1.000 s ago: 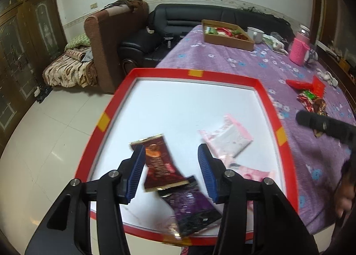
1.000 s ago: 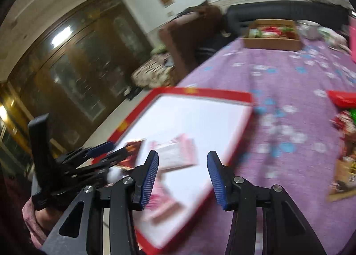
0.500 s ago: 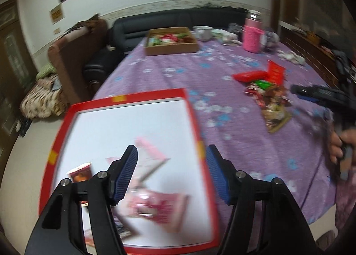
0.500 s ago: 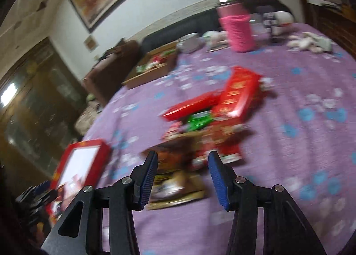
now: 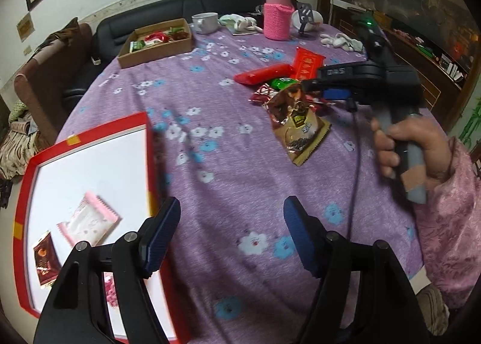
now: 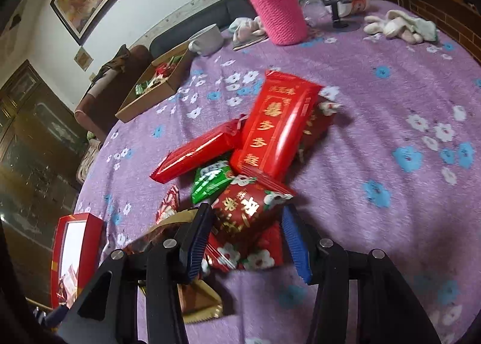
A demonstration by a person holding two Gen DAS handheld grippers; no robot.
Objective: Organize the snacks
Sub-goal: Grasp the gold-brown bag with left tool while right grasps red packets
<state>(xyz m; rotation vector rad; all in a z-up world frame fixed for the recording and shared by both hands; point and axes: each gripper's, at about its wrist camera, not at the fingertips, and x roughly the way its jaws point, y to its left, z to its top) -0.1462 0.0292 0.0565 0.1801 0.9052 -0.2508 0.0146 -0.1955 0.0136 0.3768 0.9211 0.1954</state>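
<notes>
A second ago both of my grippers were over the red-rimmed tray [image 5: 148,160], my left one around a brown wrapper there; now both have swung away over the purple flowered tablecloth [image 5: 228,169]. My left gripper [image 5: 231,234] has just been opening its jaws, and they stand wide apart with only bare cloth between them. The tray now sits to the left of my left jaws, and in it I see a pink-and-white packet [image 5: 88,222] and a small brown packet [image 5: 45,258] lying apart from each other, with more wrappers hidden behind my finger. Farther back, a cardboard box [image 5: 156,46] holds green and red sweets. My right gripper [image 6: 246,238] is now down at the snack pile: its jaws are part open, and a red flowered packet [image 6: 246,208] lies between the blue pads, though I cannot tell whether they touch it. Beyond it lie a green packet [image 6: 210,180], a long red bar [image 6: 195,153] and a flat red box [image 6: 276,124] leaning over the heap, while a brown-gold bag [image 6: 192,299] sits under my left finger. My right hand [image 5: 412,145] grips the handle.
</notes>
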